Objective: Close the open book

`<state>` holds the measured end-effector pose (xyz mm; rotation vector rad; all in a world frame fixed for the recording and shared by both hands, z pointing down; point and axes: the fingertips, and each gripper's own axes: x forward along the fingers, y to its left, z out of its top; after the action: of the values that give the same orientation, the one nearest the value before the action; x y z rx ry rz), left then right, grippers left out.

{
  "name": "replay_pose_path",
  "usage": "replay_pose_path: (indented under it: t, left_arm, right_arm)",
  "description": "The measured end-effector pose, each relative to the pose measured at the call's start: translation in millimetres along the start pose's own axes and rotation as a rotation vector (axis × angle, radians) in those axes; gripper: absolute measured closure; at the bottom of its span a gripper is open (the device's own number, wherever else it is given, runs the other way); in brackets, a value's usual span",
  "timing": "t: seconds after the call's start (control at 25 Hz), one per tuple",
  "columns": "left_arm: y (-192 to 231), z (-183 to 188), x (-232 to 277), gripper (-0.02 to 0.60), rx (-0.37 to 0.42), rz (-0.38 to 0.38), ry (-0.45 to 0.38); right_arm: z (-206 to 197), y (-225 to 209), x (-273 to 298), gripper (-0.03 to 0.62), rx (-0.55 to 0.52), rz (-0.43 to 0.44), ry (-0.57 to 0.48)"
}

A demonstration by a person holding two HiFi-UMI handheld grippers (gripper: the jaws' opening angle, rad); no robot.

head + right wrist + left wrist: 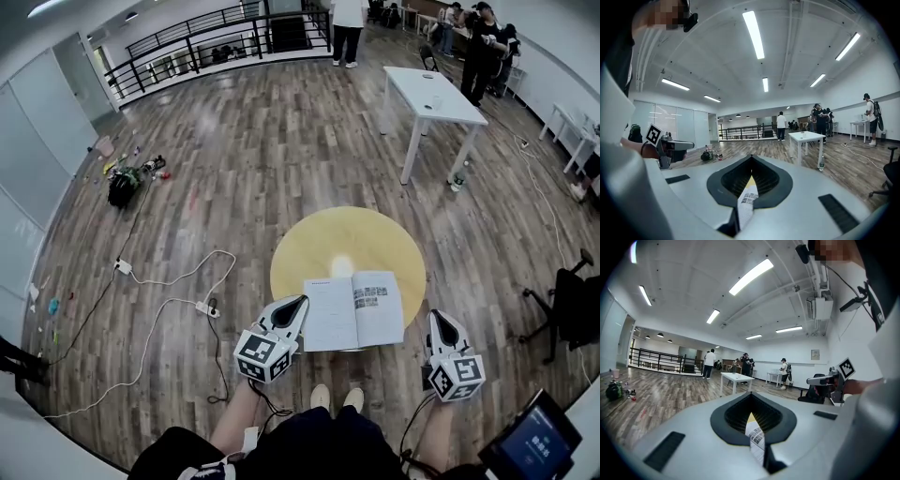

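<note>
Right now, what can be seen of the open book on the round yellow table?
The thin, white-paged open book lies flat, face up, at the near edge of the round yellow table, near corners seemingly overhanging. Left page: fine text; right page: a dark printed block near its top. The left tool points at its left edge, contact unclear; the right tool stands apart.
</note>
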<state>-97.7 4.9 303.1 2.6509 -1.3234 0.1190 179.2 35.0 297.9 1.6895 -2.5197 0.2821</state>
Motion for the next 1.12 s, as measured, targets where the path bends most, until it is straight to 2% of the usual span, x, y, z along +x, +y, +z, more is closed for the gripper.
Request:
replay_pose_path:
  t: [0.4,0.68,1.12]
  left_arm:
    - [-1.9,-35.7,13.1,0.583,-0.065,0.036,0.072]
    - [-5.0,-72.4,27.5,0.583,-0.114,0.038,0.144]
    - [-14.6,-149.5,28.8,0.583,-0.212,0.049,0.260]
  right_arm:
    - [-26.3,-19.5,14.3,0.597,0.034,0.028,0.066]
    - [-66.4,-26.3,27.3,0.597,0.079,0.050,0.149]
    - [-143.3,-28.4,31.9,0.597,0.135,0.077,0.291]
